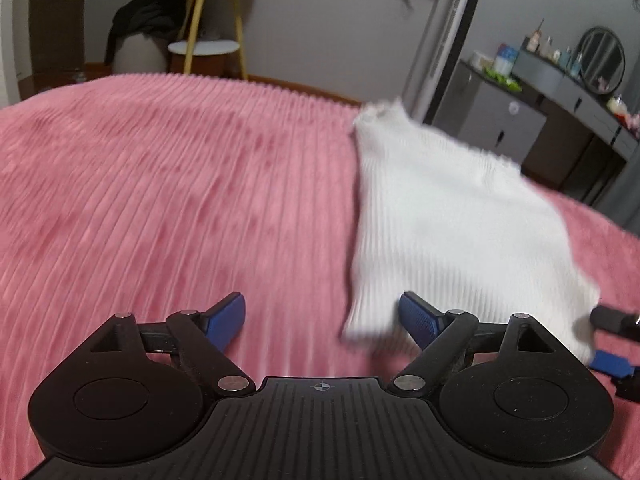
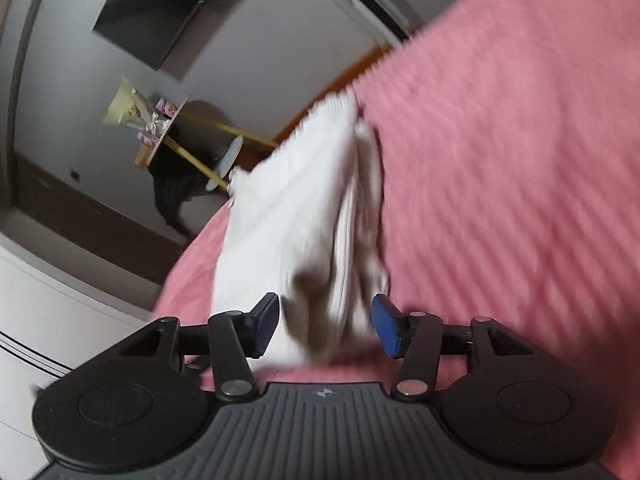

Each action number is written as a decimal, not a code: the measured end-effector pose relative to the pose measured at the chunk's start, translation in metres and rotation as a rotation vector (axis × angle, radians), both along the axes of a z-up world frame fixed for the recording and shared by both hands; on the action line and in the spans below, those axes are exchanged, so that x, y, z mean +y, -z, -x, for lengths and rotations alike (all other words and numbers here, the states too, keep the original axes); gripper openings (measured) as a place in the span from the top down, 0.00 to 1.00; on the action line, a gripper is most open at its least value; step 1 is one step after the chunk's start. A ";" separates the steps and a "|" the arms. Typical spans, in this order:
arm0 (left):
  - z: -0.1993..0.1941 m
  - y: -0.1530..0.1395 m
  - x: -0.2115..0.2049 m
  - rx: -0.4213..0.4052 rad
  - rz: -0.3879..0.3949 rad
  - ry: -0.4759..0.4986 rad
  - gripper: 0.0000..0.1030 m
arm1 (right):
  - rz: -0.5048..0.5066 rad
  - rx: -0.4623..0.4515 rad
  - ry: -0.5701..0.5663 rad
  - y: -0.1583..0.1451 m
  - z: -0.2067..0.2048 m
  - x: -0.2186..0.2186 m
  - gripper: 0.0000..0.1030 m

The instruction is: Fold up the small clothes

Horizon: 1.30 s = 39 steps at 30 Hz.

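Observation:
A small white ribbed knit garment [image 1: 448, 216] lies on a pink ribbed bedspread [image 1: 160, 200]. My left gripper [image 1: 322, 320] is open and empty; the garment's near left corner lies just inside its right finger. In the left wrist view the right gripper's blue pad [image 1: 612, 362] and black finger show at the garment's near right corner. In the right wrist view the right gripper [image 2: 324, 330] is open, tilted, with the folded edge of the garment [image 2: 296, 216] lying between its fingers, not clamped. Both views are blurred.
The pink bedspread [image 2: 500, 160] fills most of both views. Beyond the bed's far edge stand a yellow-legged side table [image 1: 208, 40] with dark clothing on it, a tall white appliance [image 1: 448, 48], and a dresser with a round mirror [image 1: 560, 92].

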<state>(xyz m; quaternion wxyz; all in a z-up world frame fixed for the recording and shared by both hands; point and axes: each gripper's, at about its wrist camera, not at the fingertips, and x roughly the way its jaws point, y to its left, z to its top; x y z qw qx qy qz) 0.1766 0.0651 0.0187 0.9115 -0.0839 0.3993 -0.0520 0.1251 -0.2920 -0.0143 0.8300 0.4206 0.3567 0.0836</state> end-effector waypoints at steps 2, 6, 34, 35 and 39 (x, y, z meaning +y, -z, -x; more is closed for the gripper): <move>0.004 0.003 -0.004 0.003 -0.016 0.015 0.14 | -0.036 0.024 -0.015 0.005 -0.002 0.006 0.50; 0.000 0.006 -0.012 0.003 -0.046 0.010 0.13 | -0.078 0.023 0.006 0.011 -0.007 0.017 0.50; -0.011 0.014 -0.001 -0.026 0.088 0.027 0.08 | 0.491 -0.093 0.091 -0.011 -0.019 0.073 0.89; -0.011 0.013 0.000 -0.027 0.104 0.028 0.09 | 0.538 -0.097 0.100 -0.013 -0.019 0.075 0.89; -0.008 0.006 0.005 -0.048 0.158 0.034 0.15 | 0.701 -0.109 0.088 -0.017 -0.017 0.087 0.89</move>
